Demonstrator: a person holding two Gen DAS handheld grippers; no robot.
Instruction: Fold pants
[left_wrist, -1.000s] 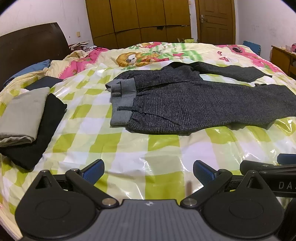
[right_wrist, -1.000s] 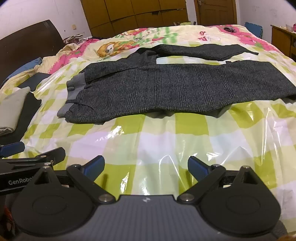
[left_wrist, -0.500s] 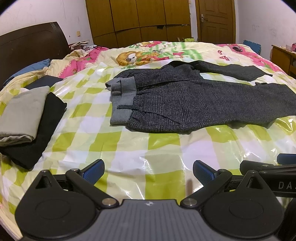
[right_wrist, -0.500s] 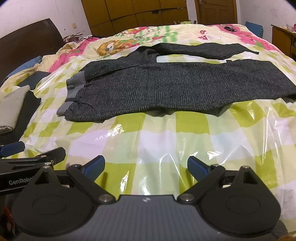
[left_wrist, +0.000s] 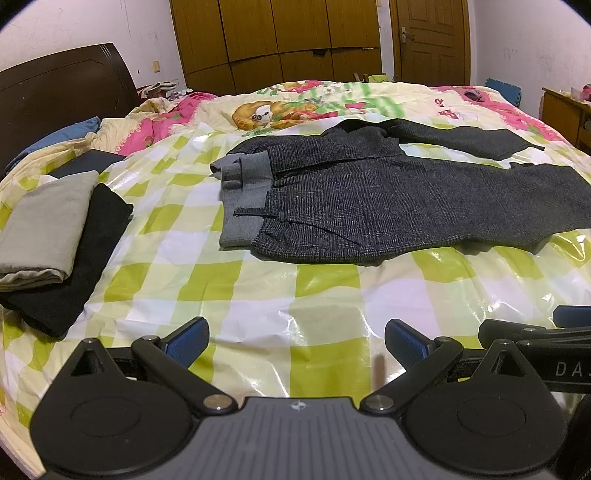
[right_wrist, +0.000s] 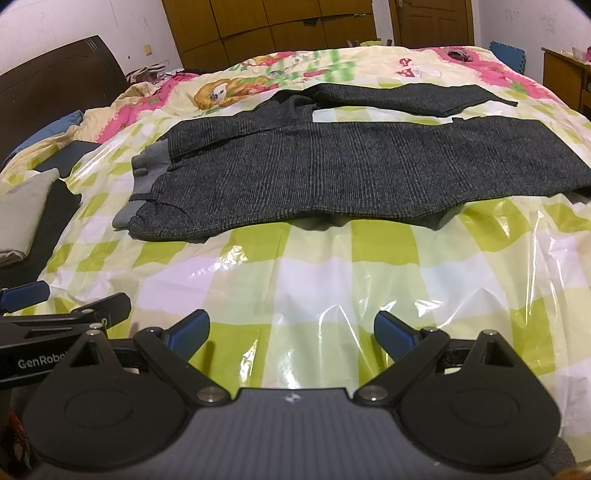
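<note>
Dark grey checked pants (left_wrist: 388, 199) lie spread flat on the bed, grey waistband to the left, both legs running to the right, the far leg angled away. They also show in the right wrist view (right_wrist: 351, 173). My left gripper (left_wrist: 295, 341) is open and empty, over the bedcover short of the pants' near edge. My right gripper (right_wrist: 291, 332) is open and empty, also short of the near edge. Each gripper's side shows in the other's view.
A clear plastic sheet over a green-and-white checked cover (left_wrist: 258, 295) lies under the pants. A stack of folded clothes, beige on black (left_wrist: 55, 236), sits at the left. A dark headboard (left_wrist: 59, 96), wardrobes and a door stand behind.
Both grippers have edged slightly forward toward the pants. The pants have not moved. Both grippers stay open.
</note>
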